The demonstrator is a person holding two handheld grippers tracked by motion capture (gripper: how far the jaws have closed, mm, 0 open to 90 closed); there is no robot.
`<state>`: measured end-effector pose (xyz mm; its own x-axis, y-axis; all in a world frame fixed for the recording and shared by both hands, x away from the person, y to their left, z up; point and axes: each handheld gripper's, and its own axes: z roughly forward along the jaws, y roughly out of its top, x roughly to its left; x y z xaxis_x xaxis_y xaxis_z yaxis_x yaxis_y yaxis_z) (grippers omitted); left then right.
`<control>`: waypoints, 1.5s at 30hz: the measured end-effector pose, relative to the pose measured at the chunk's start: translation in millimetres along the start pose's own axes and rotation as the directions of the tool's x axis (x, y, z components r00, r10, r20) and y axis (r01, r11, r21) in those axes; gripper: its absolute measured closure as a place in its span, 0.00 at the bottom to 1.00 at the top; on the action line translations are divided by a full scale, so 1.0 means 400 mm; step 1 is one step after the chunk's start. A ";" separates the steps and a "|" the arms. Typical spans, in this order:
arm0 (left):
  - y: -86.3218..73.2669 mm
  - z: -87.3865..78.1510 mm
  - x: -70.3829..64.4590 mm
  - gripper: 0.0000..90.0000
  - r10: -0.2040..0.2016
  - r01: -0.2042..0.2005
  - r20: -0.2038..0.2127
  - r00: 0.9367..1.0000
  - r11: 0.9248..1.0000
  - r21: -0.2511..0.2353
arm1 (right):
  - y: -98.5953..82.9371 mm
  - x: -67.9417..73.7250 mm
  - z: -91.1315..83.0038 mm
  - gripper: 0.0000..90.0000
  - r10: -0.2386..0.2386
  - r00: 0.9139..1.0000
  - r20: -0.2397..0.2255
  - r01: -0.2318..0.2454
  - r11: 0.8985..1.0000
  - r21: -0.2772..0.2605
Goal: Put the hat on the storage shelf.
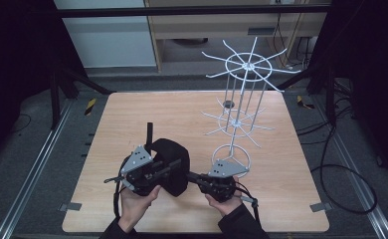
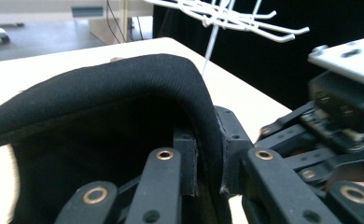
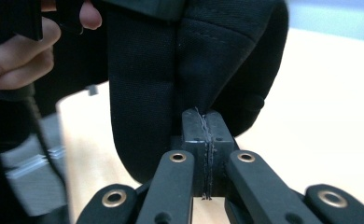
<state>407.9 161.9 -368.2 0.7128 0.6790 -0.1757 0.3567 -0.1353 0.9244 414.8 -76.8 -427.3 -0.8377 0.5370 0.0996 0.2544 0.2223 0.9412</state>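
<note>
Black cloth hat sits low on the wooden table beside the white wire rack, pinched at its edge by both your left gripper and right gripper, so pulling apart hard could make it slip.

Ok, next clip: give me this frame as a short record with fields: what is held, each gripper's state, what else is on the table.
held item: black fabric cap, gripped from both sides, low over the table
left gripper: shut on the cap's edge, fabric pinched between the jaws
right gripper: shut on a stitched seam of the cap
hands: left hand and right hand each hold a gripper at the near edge
other item: white wire rack with two tiers of hooks, standing far right of the cap, nothing hung on it
surface: light wooden table
</note>
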 end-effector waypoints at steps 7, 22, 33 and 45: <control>-0.038 -0.024 0.018 0.83 0.005 -0.004 -0.040 0.999 1.000 0.019 | 0.020 0.030 0.001 1.00 -0.102 0.994 0.029 0.099 0.992 0.075; -0.149 -0.136 0.103 0.68 -0.029 0.039 -0.193 0.981 0.998 0.047 | 0.020 0.117 0.157 1.00 -0.168 0.985 -0.047 0.174 0.965 0.195; -0.211 -0.167 0.164 0.46 -0.070 0.096 -0.282 0.957 0.992 0.077 | 0.005 0.153 0.236 1.00 -0.170 0.983 -0.061 0.180 0.954 0.239; -0.246 -0.184 0.220 0.38 -0.060 0.126 -0.381 0.923 0.980 0.151 | 0.002 0.160 0.265 0.89 -0.127 0.991 -0.042 0.133 0.967 0.215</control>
<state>391.0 287.9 -449.6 0.4060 0.9096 -0.0887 0.5311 -0.1559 0.8328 412.7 44.0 -454.2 -0.8829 0.4696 -0.0068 0.2390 0.4616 0.8543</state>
